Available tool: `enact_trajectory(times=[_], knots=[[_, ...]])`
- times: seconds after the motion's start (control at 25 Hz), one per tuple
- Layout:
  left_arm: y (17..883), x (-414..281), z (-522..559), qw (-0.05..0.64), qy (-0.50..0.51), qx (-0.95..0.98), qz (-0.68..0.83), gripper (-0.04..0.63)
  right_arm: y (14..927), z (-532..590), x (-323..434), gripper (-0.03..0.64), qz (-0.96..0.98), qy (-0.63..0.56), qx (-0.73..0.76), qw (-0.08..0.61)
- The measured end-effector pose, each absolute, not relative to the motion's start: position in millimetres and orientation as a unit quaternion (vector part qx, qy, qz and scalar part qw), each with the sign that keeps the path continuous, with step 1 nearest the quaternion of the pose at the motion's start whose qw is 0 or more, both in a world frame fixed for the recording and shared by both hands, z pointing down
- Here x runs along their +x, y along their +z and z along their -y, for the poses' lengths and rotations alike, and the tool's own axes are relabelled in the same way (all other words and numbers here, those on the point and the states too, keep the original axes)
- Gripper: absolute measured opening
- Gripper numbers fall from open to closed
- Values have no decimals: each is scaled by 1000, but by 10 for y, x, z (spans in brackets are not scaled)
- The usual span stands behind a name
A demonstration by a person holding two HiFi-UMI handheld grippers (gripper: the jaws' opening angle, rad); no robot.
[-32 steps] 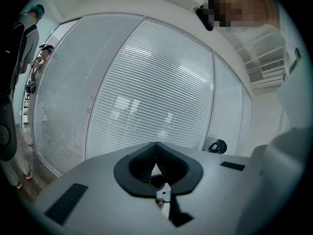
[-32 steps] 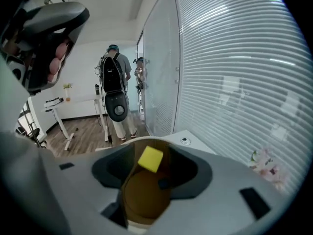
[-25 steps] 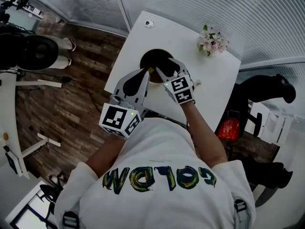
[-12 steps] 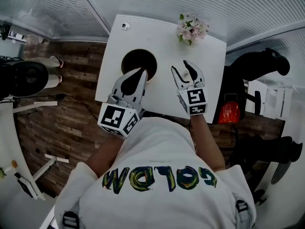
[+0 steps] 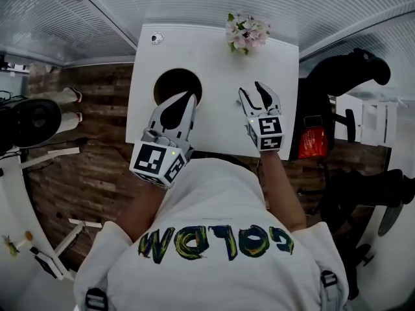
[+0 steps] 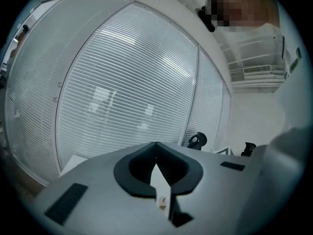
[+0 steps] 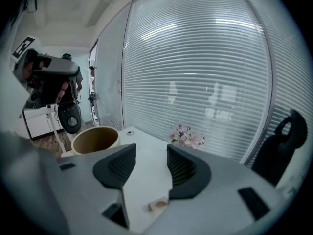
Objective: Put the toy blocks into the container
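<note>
A round container with a dark inside stands on the left of the white table; it appears tan in the right gripper view. I see no toy block on the table, and the container's inside is too dark to read. My left gripper is shut and empty, its tip over the container's near right rim; its jaws meet against the blinds. My right gripper stands open over bare table to the right of the container. Its jaws have just been closing a little, with nothing between them.
A small bunch of pink flowers sits at the table's far edge, also in the right gripper view. A small round disc lies at the far left corner. A black chair and a red object stand right of the table.
My right gripper has swung from the container's mouth out to the right over the table. The left gripper has drawn back slightly and stays shut.
</note>
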State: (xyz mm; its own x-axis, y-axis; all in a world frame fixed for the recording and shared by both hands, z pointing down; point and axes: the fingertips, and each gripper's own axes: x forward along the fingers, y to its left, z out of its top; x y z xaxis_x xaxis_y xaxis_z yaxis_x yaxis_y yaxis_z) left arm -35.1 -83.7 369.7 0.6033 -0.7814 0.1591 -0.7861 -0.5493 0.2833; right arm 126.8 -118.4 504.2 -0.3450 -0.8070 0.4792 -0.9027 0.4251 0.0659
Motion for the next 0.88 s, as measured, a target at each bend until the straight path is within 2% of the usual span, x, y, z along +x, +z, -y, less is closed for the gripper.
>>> enact_trajectory(times=[0.16, 0.36, 0.88], knots=[[3799, -426, 820, 174, 20, 874, 454, 9, 5585, 1244, 1396, 226, 812, 117, 508, 264], [3910, -491, 794, 187, 30, 867, 460, 9, 6110, 1272, 1408, 298, 834, 128, 450, 293], [4300, -618, 607, 235, 59, 842, 482, 9, 7277, 1204, 1487, 324, 836, 156, 341, 400]])
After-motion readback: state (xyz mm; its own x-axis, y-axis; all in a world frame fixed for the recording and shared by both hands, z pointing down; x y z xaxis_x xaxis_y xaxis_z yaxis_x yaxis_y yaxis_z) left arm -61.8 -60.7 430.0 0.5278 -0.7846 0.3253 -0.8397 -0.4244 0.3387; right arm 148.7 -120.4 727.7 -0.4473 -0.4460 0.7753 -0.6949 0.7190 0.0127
